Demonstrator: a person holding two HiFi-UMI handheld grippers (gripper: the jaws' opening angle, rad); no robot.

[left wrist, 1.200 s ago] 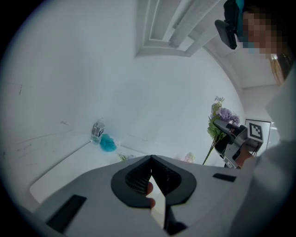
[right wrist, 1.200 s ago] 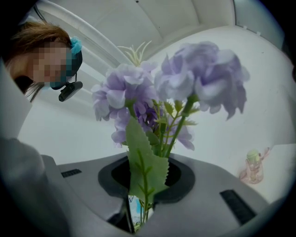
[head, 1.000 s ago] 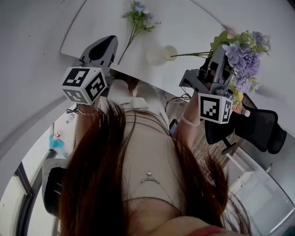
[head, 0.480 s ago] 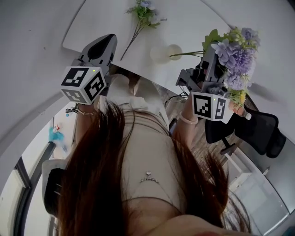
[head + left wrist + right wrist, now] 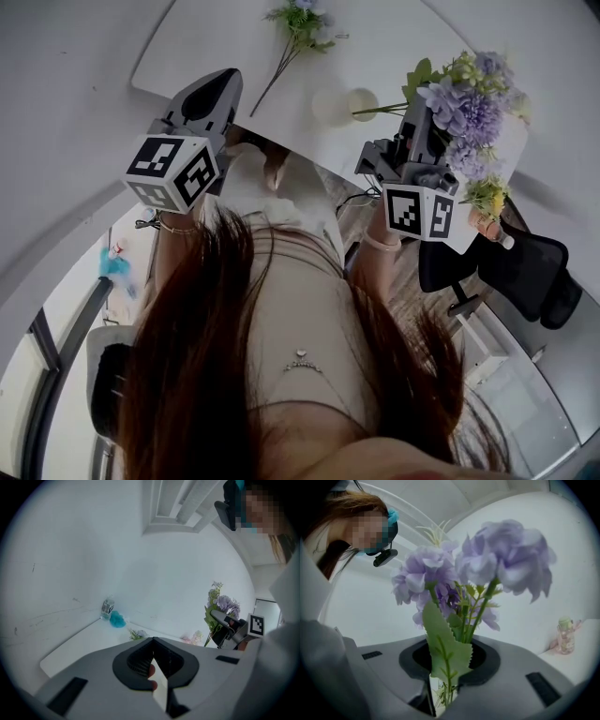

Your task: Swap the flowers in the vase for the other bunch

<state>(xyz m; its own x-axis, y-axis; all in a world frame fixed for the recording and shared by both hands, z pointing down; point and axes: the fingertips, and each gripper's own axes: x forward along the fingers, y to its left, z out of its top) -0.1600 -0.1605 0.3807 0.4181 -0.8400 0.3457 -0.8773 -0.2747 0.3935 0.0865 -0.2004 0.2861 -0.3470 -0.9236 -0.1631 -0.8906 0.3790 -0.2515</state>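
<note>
A person stands at a white table (image 5: pixel 202 42) with a gripper in each hand. The right gripper (image 5: pixel 419 131) is clamped on the stems of a bunch of purple flowers (image 5: pixel 464 108), held in the air beside the table's edge. One long green stem reaches back toward the pale vase (image 5: pixel 343 105), which stands on the table between the two grippers. Whether the stem's tip is inside the vase cannot be told. The other bunch (image 5: pixel 302 21) lies flat on the table beyond the vase, stems toward the person. The left gripper (image 5: pixel 208 94) hovers over the near table edge, jaws together and holding nothing.
</note>
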